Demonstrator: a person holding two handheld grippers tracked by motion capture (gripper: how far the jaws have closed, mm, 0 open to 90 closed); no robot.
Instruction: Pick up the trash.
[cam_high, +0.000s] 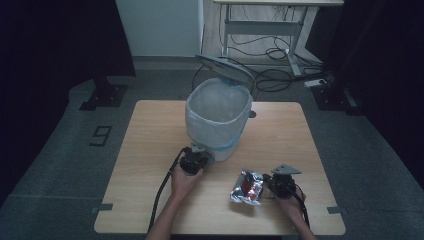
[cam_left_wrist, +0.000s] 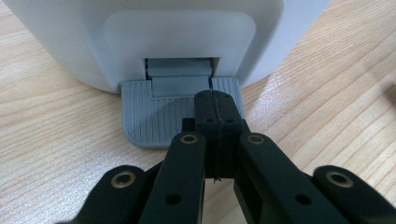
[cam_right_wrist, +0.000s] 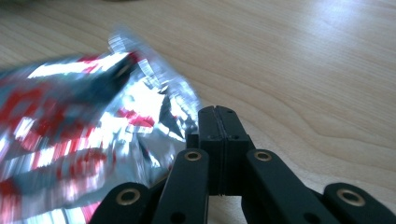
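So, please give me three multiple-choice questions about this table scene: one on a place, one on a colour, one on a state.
1. Where does the foil wrapper lie?
A. inside the bin
B. on the table, beside the right gripper
C. on the floor

2. What colour is the pedal at the foot of the bin?
A. grey
B. red
C. yellow

3. How is the bin's lid?
A. shut flat
B. lying on the table
C. raised open

Answers:
1. B, the high view shows it on the wooden table just left of the right gripper.
2. A, the left gripper view shows a ribbed grey pedal, with the shut left gripper tips over it.
3. C, the lid stands tilted up behind the open, bag-lined mouth.
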